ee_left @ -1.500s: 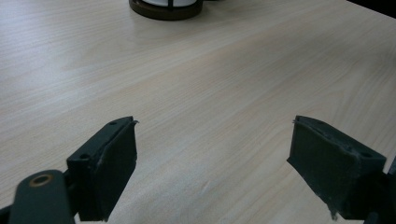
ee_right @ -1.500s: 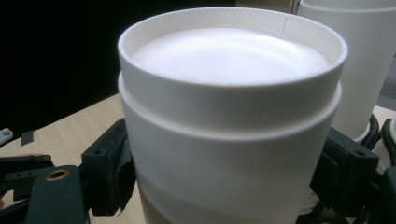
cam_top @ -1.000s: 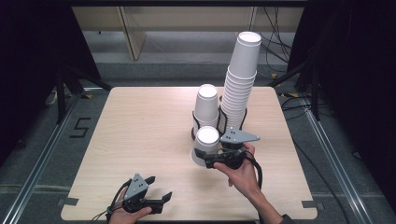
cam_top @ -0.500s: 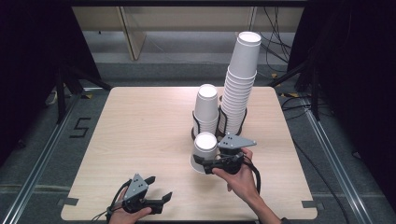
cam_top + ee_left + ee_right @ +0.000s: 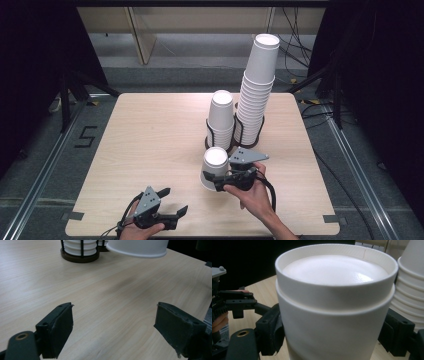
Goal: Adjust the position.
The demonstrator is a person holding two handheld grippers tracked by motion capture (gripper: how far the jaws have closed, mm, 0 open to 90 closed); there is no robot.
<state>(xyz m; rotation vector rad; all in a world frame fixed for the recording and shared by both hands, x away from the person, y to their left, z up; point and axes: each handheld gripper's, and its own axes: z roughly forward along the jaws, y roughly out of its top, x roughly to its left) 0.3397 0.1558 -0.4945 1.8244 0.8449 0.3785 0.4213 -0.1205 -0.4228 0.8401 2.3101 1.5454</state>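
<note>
A white paper cup (image 5: 216,165), upside down, is clamped at its lower part by my right gripper (image 5: 213,182) in front of the two cup holders. In the right gripper view both jaws press the sides of the cup (image 5: 334,315), which looks like two nested cups. Seen from the left gripper view, the cup's rim (image 5: 137,250) hangs a little above the table with a shadow beneath. My left gripper (image 5: 175,200) rests near the table's front edge, left of the cup, open with bare wood between its fingers (image 5: 60,330).
Two black wire holders stand behind the cup: one with a short stack of cups (image 5: 221,117), one with a tall stack (image 5: 257,90). The wooden table (image 5: 150,135) has free room on its left half. Dark floor and cables surround it.
My right gripper has drawn the held cup away from the short stack's holder, toward the front of the table and slightly left. The left gripper has stayed where it was.
</note>
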